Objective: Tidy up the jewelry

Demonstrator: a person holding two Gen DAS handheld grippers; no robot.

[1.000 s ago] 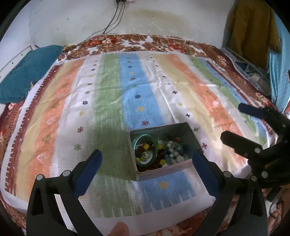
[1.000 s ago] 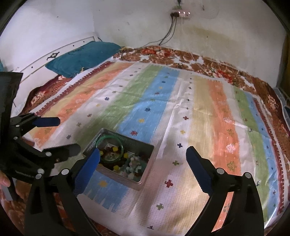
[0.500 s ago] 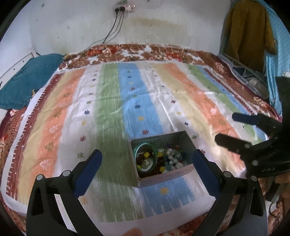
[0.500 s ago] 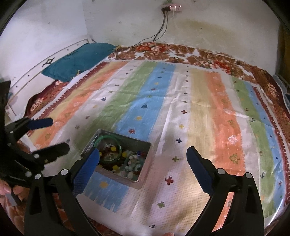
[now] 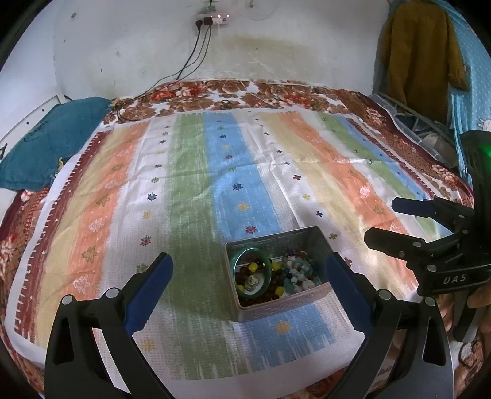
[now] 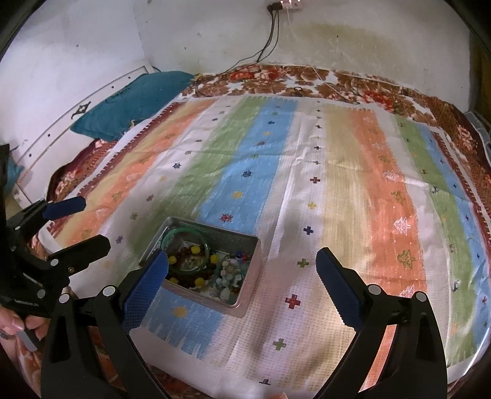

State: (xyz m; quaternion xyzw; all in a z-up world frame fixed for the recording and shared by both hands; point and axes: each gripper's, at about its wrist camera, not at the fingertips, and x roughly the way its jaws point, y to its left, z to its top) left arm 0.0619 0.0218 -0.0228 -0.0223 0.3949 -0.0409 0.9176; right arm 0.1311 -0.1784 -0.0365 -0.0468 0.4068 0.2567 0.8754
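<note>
A shallow rectangular metal tin (image 5: 277, 302) sits on a striped woven cloth (image 5: 190, 190) of green, blue, orange, cream and white bands that is spread over a bed, close to the cloth's near edge and straddling its blue band. Inside the tin, a green glass bangle (image 5: 252, 276) leans against the left wall, tilted rather than flat, and within its ring lie dark brown and yellow beads (image 5: 253, 267) and a small pale ring-like piece too small to make out. The right half of the tin holds a heap of mixed white, pale blue and red beads (image 5: 299, 273). The left gripper (image 5: 249, 273), black with blue pads, hovers above the cloth near its front edge with its fingers spread wide, the tin showing between them and nothing in its grasp. The right gripper (image 6: 242, 271) is likewise spread wide and empty, with the tin just beyond its left finger and bare cloth between the tips. Each gripper appears at the side of the other's view, off the tin's short ends and apart from it. A bare hand (image 6: 18, 327) grips the left gripper's handle at the lower left of the right wrist view. A teal pillow (image 5: 46, 144) lies at the far left corner of the bed, a floral brown bedsheet (image 5: 260, 92) borders the cloth, and black cables (image 5: 196, 52) hang from a wall socket (image 5: 211, 20) above the far edge.
</note>
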